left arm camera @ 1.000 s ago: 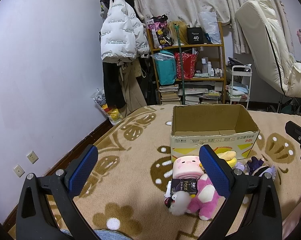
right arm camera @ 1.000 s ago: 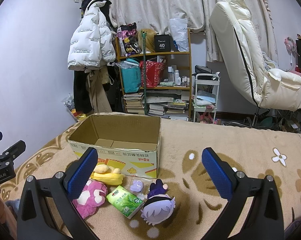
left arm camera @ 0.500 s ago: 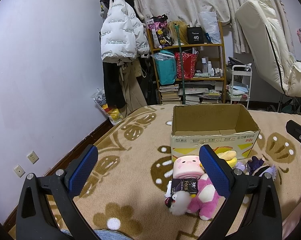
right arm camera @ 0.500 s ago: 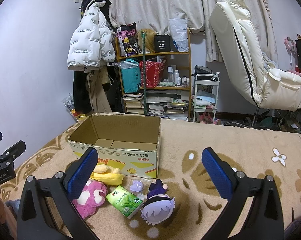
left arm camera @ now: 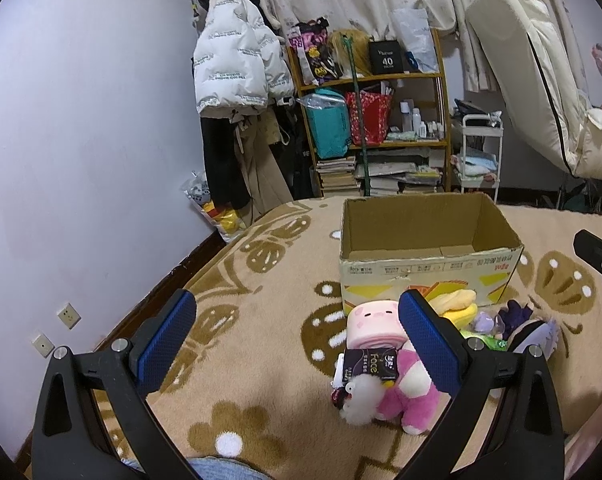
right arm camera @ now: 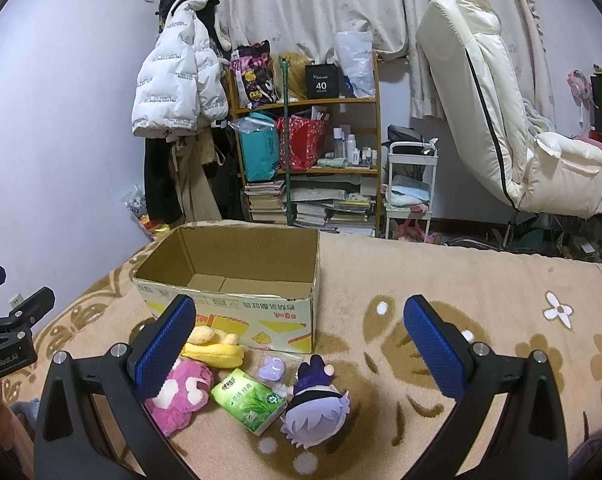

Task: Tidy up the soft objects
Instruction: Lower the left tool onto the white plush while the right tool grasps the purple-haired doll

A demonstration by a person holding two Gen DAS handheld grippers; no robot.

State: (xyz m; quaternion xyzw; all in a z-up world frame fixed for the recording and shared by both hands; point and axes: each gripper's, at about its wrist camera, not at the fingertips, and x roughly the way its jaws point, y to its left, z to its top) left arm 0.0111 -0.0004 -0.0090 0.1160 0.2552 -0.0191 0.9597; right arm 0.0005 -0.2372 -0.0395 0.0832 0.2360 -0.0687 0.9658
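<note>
My two wrist cameras look forward, low over the blanket, both sharing the cardboard box (left arm camera: 429, 240) (right arm camera: 237, 276).

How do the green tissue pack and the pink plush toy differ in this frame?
The green tissue pack is a flat, printed rectangular packet; the pink plush toy is a rounded, fuzzy figure with cream patches. The tissue pack shows fully, while the plush toy sits partly behind a finger of the right hand-held gripper. Both lie on the blanket before the cardboard box.

A white puffer jacket (right arm camera: 173, 84) hangs beside a cluttered wooden shelf (right arm camera: 309, 152); a cream recliner chair (right arm camera: 501, 120) stands right of a small white cart (right arm camera: 411, 188).
</note>
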